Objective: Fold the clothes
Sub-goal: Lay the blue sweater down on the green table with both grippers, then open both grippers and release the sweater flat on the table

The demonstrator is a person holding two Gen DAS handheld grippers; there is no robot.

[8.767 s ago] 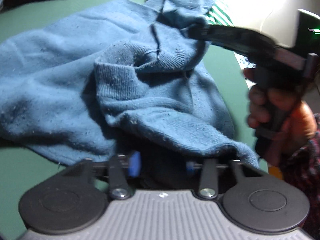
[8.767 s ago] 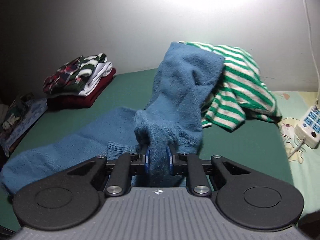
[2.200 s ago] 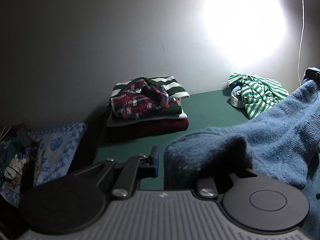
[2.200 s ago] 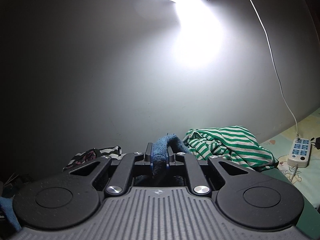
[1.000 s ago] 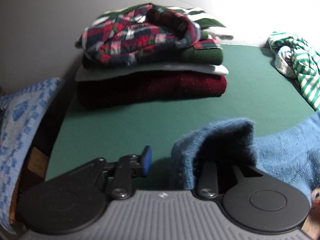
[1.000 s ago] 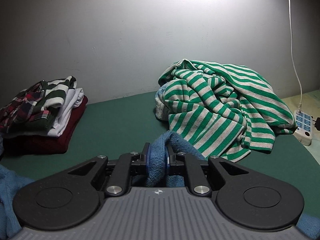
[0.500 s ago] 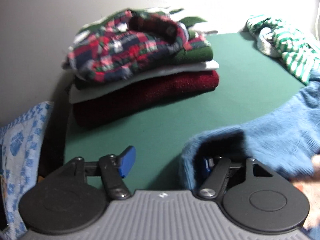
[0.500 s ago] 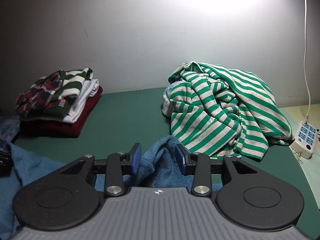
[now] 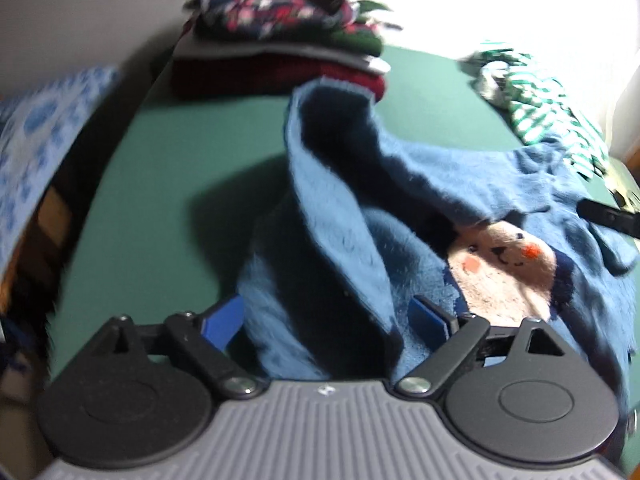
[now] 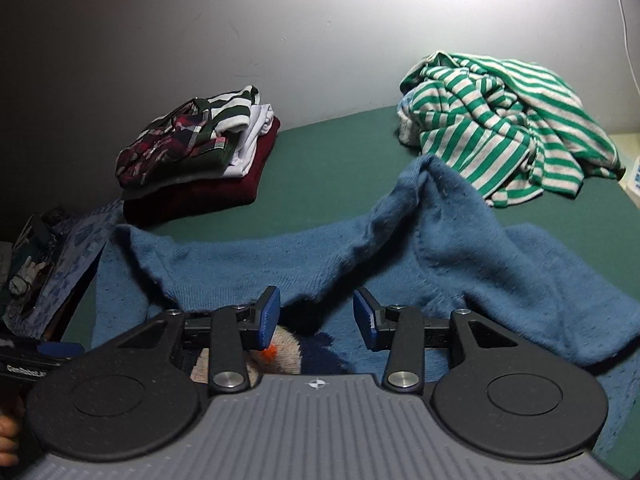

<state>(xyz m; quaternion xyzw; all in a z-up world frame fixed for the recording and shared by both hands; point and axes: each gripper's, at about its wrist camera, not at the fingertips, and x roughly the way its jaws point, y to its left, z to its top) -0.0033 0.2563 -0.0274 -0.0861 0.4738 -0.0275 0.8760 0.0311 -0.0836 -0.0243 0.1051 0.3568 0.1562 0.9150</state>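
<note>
A fuzzy blue knit sweater (image 10: 460, 248) with a cream bear face on its front lies spread across the lower half of both views on a dark green desk (image 10: 332, 152). It looks freshly laid down, with two soft peaks of cloth standing up where it seems to have been let go, one at centre in each view.

In the left wrist view, the left gripper (image 9: 328, 316) sits at bottom centre. Its blue-padded fingers (image 9: 222, 318) are spread wide and opening further, and a tall fold of sweater rises between them without being pinched.

In the right wrist view, the right gripper (image 10: 316, 316) is at bottom centre, its fingers parted and opening, with cloth lying beneath the gap but none clamped.

A neat stack of folded clothes (image 10: 200, 160), plaid on top and maroon at the bottom, rests at upper left, likely the finished pile. A crumpled green-and-white striped shirt (image 10: 508, 116) waits at upper right, probably still to be folded.
</note>
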